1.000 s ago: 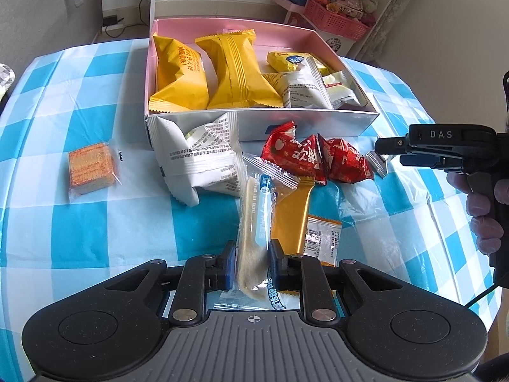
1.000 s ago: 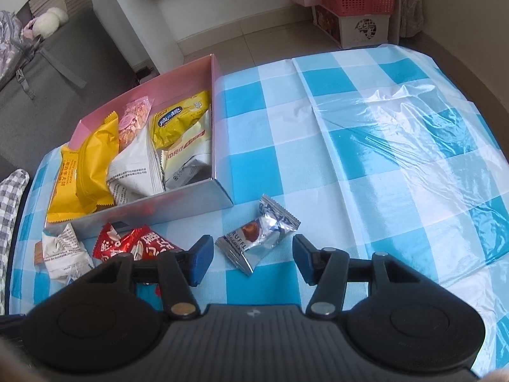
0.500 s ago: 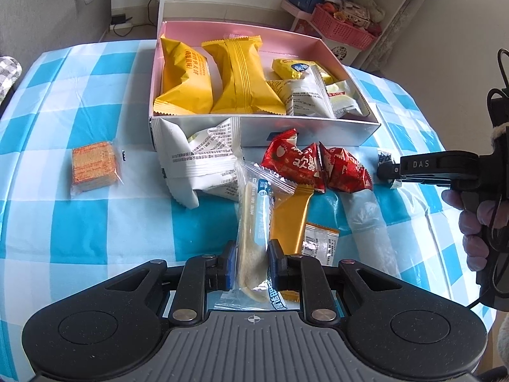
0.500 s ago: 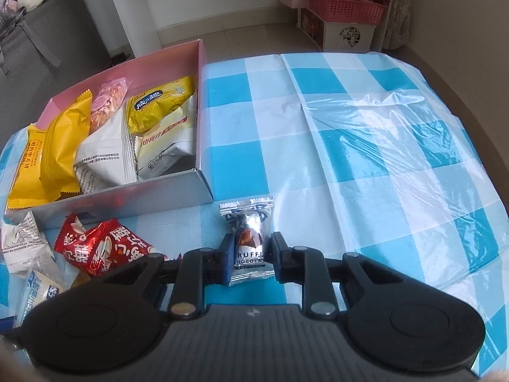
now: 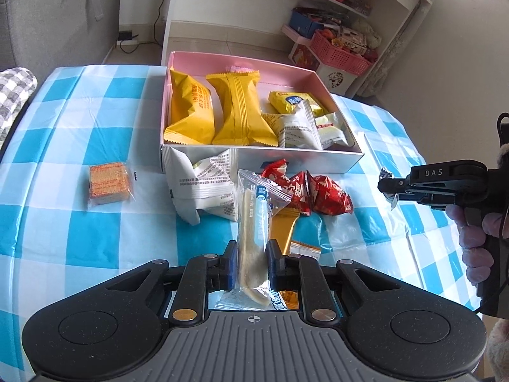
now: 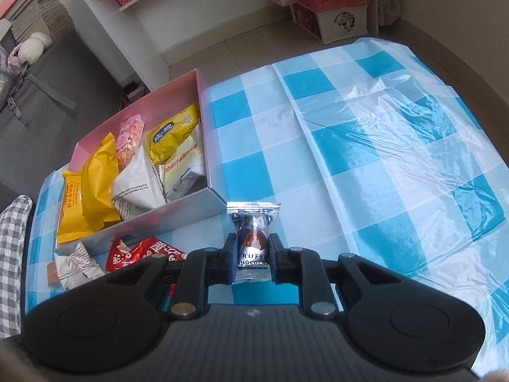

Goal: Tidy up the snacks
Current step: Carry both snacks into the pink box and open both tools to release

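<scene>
- While both grippers are held over the table (image 5: pixel 63 146), the snacks are laid out from left to right on its blue and white cloth.
- At the far left, a small orange cracker pack (image 5: pixel 108 182) is laid flat on the cloth, well apart from the rest.
- Next, a box (image 5: pixel 264 159) with pink inner walls is set in the middle, and it is filled with snacks: two big yellow packs (image 5: pixel 237 108) side by side on the left, and white packs and a small yellow pack on the right.
- Just in front of the box, a white pack (image 5: pixel 206 187) is propped against its front wall.
- Right of that, two red packs (image 5: pixel 313 192) are laid touching each other on the cloth.
- A gold pack (image 5: pixel 284 226) is seen flat near the left gripper.
- The left gripper (image 5: pixel 251 262) is closed tight on a long clear wafer pack (image 5: pixel 254 222), which is pinched near its lower end and stuck out ahead, tilted up off the table.
- The right gripper (image 6: pixel 253 262) has just been closing, and a silver chocolate (image 6: pixel 253 238) is now squeezed between its blue pads.
- The chocolate is held just beside the near right corner of the box, and it is not in the box yet.
- At the far right of the left view, the right gripper is seen from the side, held by a hand (image 5: pixel 477 238).
</scene>
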